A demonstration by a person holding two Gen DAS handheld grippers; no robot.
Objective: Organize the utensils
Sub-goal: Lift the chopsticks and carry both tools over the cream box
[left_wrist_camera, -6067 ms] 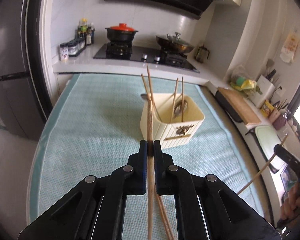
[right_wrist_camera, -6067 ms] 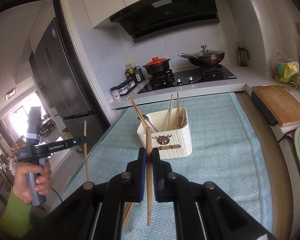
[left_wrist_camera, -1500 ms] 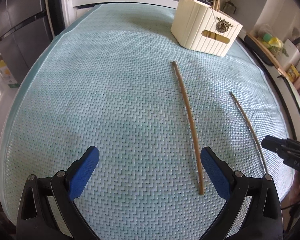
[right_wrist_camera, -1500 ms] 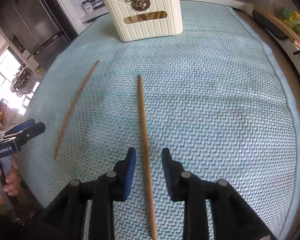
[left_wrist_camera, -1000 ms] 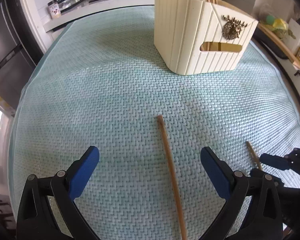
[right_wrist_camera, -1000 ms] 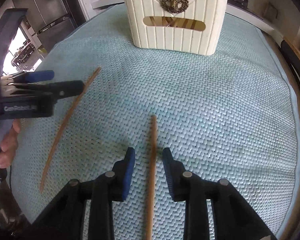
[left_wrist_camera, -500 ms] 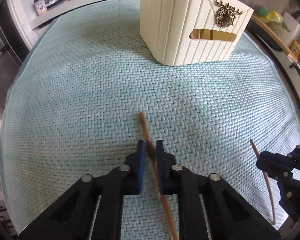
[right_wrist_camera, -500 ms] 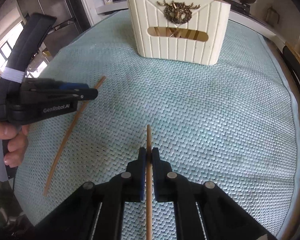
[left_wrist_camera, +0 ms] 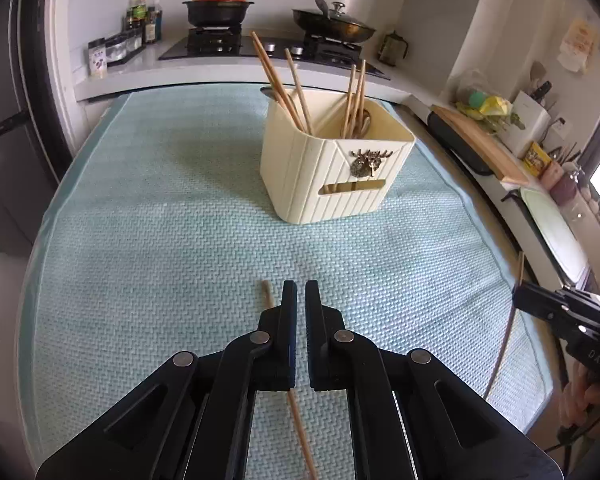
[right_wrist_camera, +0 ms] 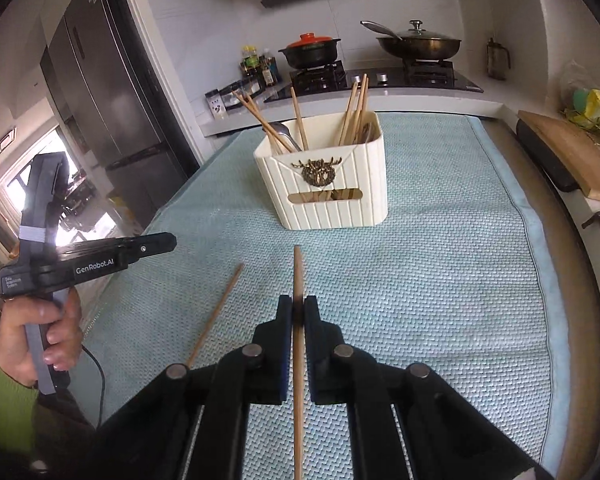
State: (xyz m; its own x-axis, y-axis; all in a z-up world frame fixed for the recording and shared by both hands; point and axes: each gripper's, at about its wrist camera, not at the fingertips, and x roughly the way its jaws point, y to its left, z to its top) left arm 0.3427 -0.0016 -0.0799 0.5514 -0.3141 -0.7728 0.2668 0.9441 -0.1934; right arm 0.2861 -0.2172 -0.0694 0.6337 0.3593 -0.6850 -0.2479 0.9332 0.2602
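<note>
At the bottom centre of the right wrist view, the right gripper is clamped on a chopstick pointing up-frame, while the left gripper has its jaws nearly together with nothing between them, the second chopstick lying flat on the mat just left of its tips. Beyond both lies a bare stretch of teal mat. The cream utensil holder stands in the upper middle, already holding chopsticks, with the mat's edges well apart on either side.

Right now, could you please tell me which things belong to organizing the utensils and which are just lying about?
Job: chopstick in the right gripper, loose chopstick on the mat, cream utensil holder.
Lying about: red-lidded pot, wok, cutting board, seasoning bottles.
</note>
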